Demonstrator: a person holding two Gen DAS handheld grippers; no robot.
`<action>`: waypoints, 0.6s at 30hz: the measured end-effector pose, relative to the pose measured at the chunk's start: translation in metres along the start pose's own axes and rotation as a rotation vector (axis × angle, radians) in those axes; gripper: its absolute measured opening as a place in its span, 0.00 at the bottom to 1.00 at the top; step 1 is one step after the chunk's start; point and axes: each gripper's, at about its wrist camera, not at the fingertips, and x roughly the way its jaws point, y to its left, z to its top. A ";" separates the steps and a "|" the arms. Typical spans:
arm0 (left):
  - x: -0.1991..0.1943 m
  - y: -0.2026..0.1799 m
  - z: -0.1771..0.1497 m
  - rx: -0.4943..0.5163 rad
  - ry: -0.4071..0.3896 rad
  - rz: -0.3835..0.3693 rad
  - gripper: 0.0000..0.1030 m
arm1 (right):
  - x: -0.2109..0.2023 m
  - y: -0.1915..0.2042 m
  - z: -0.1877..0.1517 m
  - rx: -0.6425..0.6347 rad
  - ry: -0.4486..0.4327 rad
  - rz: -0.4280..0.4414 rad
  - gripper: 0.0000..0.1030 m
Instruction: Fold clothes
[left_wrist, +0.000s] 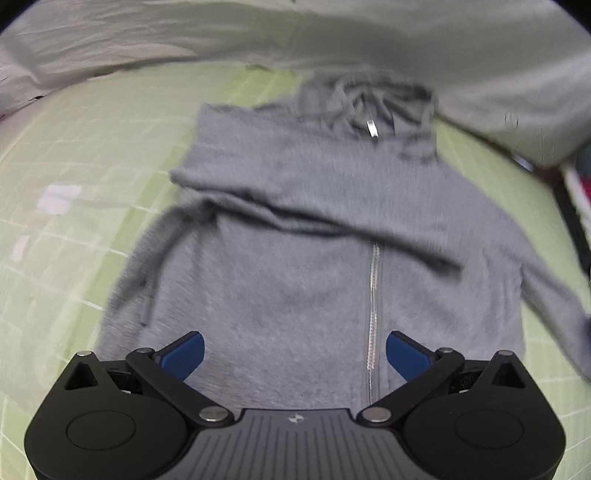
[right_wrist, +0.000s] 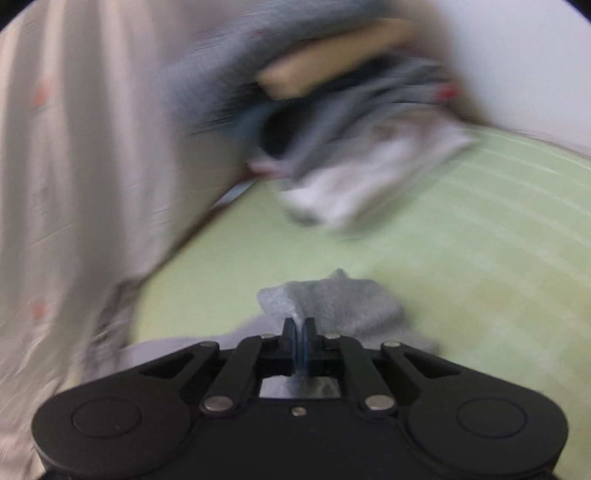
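Left gripper (left_wrist: 294, 350) hangs over the lower front of the grey hoodie (left_wrist: 295, 258), jaws spread wide, nothing between the blue pads (left_wrist: 184, 354). Hoodie lies flat on the green sheet (left_wrist: 92, 147), hood at 12 o'clock, zipper (left_wrist: 373, 314) running down just inside the right-hand pad. One sleeve is folded across the chest.

Right gripper (right_wrist: 299, 332) pinched tight on a grey fold of the hoodie (right_wrist: 340, 302), cloth bunched at 12 o'clock from the tips. Blurred clothes pile (right_wrist: 351, 166) beyond at 12 to 1 o'clock; pale curtain (right_wrist: 74, 184) at 9 o'clock.
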 end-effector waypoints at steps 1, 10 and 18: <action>-0.005 0.004 0.002 0.001 -0.013 0.000 1.00 | 0.003 0.021 -0.005 -0.009 0.014 0.047 0.04; -0.032 0.037 0.021 0.023 -0.097 -0.003 1.00 | 0.042 0.202 -0.092 -0.281 0.138 0.341 0.21; -0.037 0.037 0.017 0.031 -0.104 -0.023 1.00 | 0.042 0.198 -0.119 -0.535 0.102 0.104 1.00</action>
